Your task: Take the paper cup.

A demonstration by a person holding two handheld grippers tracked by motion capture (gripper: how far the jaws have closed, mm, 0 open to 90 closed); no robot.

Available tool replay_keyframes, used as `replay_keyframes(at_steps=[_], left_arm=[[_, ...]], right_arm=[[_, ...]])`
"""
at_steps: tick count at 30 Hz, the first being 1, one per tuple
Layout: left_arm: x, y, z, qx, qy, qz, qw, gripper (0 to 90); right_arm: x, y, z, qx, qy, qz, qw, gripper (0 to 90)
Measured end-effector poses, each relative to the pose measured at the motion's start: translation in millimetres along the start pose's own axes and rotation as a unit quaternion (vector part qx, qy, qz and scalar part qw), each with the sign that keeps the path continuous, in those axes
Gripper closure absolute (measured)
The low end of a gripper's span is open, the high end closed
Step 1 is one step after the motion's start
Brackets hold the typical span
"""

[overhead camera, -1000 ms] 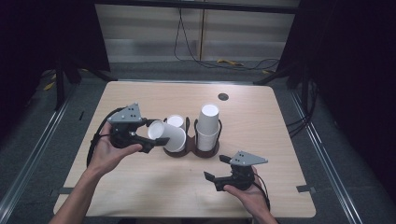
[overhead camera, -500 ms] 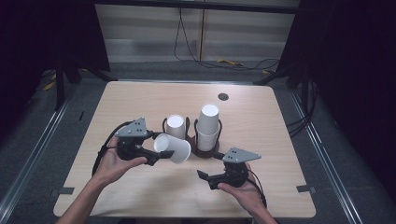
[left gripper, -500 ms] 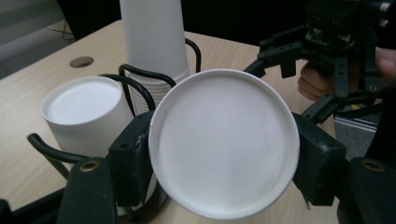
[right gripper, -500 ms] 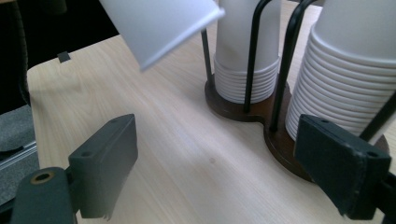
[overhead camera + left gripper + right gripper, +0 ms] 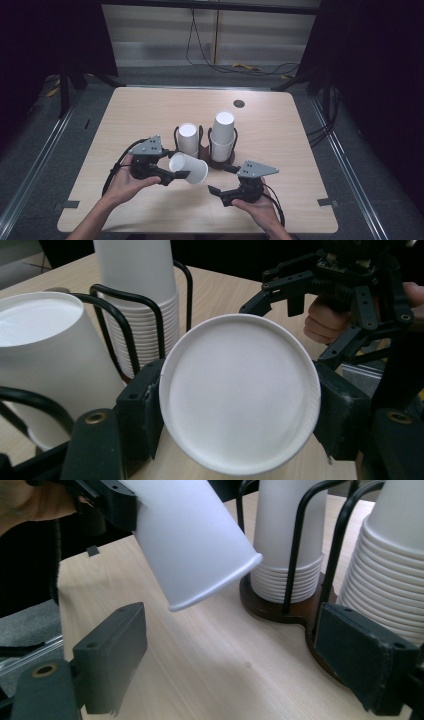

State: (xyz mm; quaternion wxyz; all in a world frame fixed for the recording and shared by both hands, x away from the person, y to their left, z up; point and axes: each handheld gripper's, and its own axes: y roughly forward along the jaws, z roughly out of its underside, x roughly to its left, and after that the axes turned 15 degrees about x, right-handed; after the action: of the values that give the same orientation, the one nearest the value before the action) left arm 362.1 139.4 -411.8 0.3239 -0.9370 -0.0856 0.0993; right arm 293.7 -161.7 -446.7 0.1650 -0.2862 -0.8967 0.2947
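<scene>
Since approx half a sec ago the left gripper (image 5: 172,172) has drawn a bit further toward the person w/ the single white paper cup (image 5: 188,169), and the right gripper (image 5: 220,192) has edged slightly right; the rest of the table looks unchanged. The cup is clamped between the left jaws, lying on its side above the light wooden table (image 5: 135,115), flat base toward the gripper, open rim pointing to the right gripper. In the left gripper view the cup's round base (image 5: 240,392) sits squarely between the two black pads (image 5: 142,410), both touching it. The right gripper's jaws stand wide apart w/ nothing between them; in the right gripper view the cup's rim (image 5: 215,580) hangs above and ahead of them, not touching. Just behind the cup is the dark brown wooden cup holder w/ black wire loops (image 5: 220,161), carrying two stacks of white paper cups upside down: a shorter stack (image 5: 188,137) on the left, a taller stack (image 5: 223,135) on the right. A small dark round disc (image 5: 239,104) is on the table's far side, well apart from the rest.
</scene>
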Motion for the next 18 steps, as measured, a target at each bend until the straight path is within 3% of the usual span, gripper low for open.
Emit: replay_keyframes(at_steps=[13,18], left_arm=[[-1.1,12.3,5.1,0.001,-0.005,0.046,0.9989,32.4],[-2.6,16.5,6.0,0.010,-0.003,0.052,0.9986,32.4]], right_arm=[[1.2,-0.9,1.4,-0.007,-0.010,-0.017,0.9998,13.4],[2.4,2.0,1.5,-0.003,-0.016,-0.030,0.9994,13.5]])
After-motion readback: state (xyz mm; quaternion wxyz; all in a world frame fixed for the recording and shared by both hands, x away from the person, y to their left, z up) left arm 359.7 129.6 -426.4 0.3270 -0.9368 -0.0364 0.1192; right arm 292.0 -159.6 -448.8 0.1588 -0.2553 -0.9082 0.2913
